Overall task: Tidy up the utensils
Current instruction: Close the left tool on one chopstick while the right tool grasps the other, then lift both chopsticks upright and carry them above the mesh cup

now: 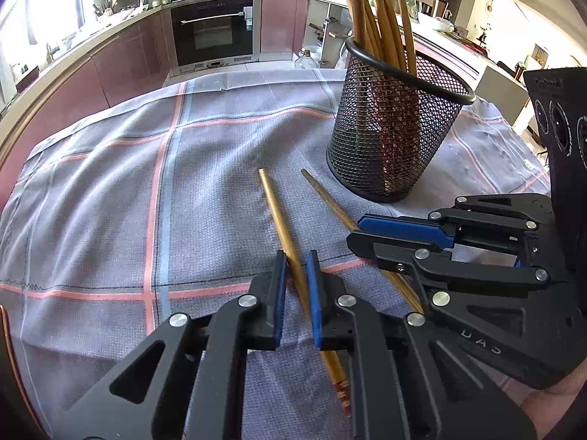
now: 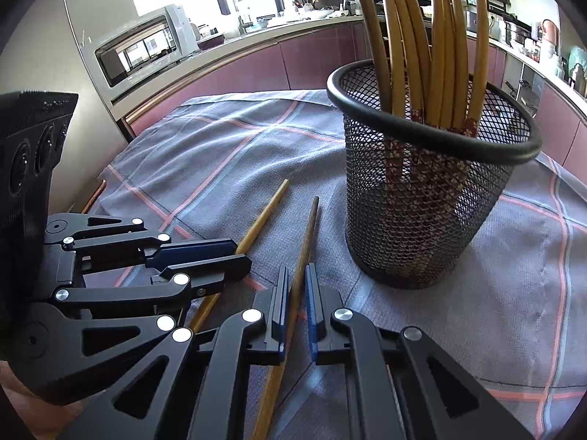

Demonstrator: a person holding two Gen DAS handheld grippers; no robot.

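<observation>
A black mesh holder (image 1: 389,139) (image 2: 422,220) stands upright on the grey checked cloth (image 1: 110,220) (image 2: 513,293), with several bamboo chopsticks (image 1: 370,11) (image 2: 440,44) standing in it. In front of it two loose chopsticks lie side by side. My left gripper (image 1: 296,260) (image 2: 244,255) is shut on the lighter chopstick (image 1: 273,205) (image 2: 264,216), gripping it around mid-length. Just to its right, my right gripper (image 2: 298,271) (image 1: 355,233) is shut on the darker chopstick (image 2: 310,231) (image 1: 323,194). Both chopsticks rest low on the cloth, tips pointing away from me.
The cloth covers a table with a copper-coloured rim (image 1: 14,139) at the left. Beyond it run pink kitchen cabinets (image 1: 121,62), a built-in oven (image 1: 212,33) and a microwave (image 2: 143,47). A hand (image 1: 557,396) shows behind the right gripper.
</observation>
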